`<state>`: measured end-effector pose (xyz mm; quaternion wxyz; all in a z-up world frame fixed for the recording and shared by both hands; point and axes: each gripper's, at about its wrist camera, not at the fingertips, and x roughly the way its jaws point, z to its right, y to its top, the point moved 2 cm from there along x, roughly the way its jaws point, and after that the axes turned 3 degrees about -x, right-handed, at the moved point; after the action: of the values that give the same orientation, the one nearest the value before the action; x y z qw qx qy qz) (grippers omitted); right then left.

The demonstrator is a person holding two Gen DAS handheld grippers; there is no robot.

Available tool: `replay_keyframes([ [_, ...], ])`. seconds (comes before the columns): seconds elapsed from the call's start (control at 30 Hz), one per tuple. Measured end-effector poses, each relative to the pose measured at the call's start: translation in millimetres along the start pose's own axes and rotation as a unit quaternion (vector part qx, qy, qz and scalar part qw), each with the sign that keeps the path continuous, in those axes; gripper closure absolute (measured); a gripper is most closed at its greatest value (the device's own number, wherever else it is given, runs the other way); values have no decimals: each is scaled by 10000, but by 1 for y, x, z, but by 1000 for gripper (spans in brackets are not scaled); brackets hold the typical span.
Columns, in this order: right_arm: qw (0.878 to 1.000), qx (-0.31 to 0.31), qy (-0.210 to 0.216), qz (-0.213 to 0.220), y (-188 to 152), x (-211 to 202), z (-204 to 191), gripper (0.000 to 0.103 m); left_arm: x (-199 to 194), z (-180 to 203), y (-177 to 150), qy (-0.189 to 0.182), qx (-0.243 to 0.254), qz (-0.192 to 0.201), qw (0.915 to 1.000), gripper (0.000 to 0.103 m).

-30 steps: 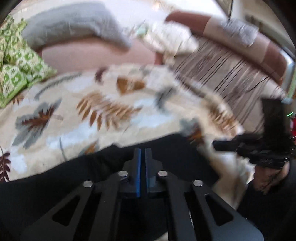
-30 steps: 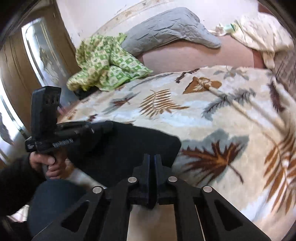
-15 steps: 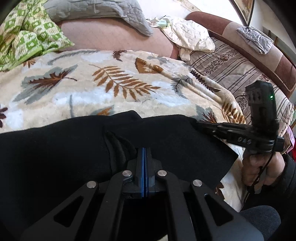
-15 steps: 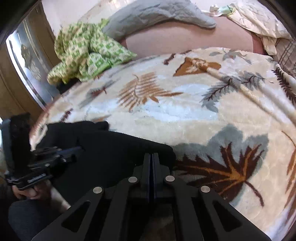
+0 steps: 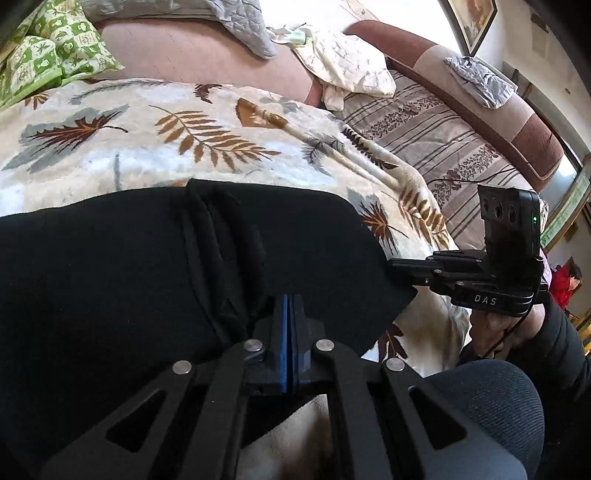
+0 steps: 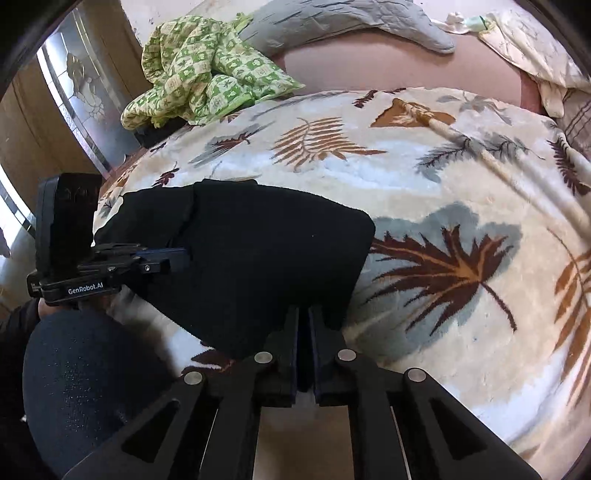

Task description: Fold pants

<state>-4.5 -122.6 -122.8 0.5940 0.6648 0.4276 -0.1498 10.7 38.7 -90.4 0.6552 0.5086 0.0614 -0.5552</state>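
Your left gripper (image 5: 287, 314) is matte black with blue finger pads and silver screws. Your right gripper (image 6: 303, 332) matches, stamped "DAS", trailing a black cable beside your dark sleeve (image 5: 565, 347).

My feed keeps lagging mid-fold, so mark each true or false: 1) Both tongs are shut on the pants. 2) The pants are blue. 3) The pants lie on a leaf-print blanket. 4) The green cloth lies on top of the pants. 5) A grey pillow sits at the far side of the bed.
1) True: the left tongs and right tongs each pinch the near edge of the pants.
2) False: they are black.
3) True: the blanket lies under them.
4) False: the green cloth is bunched at the far side, apart from the pants.
5) True: the pillow is there.
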Motion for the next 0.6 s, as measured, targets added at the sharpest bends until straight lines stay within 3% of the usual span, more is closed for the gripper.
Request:
replay_keyframes([
  [0.13, 9999, -76, -119, 32, 0, 0, -3, 97, -1, -3, 0, -91, -176, -20, 9998, 101],
  [0.27, 9984, -267, -446, 241, 5, -12, -13, 95, -10, 4, 3, 84, -157, -33, 9998, 102],
  [0.4, 9948, -263, -544, 817, 14, -28, -21, 85, -60, 3, 5, 381, -188, 541, 9976, 97],
  [0.47, 9933, -280, -622, 933, 18, -28, -23, 80, -101, -13, -4, 688, -516, 972, 9915, 73],
  [0.5, 9933, -279, -614, 938, 21, -26, -23, 80, -113, -20, -9, 784, -691, 1110, 9883, 46],
  [0.53, 9938, -283, -565, 917, 23, -22, -25, 80, -135, -32, -21, 907, -1029, 1377, 9809, 36],
  [0.6, 9946, -329, -559, 810, 25, -12, -29, 79, -167, -55, -45, 985, -1614, 1733, 9665, 36],
])
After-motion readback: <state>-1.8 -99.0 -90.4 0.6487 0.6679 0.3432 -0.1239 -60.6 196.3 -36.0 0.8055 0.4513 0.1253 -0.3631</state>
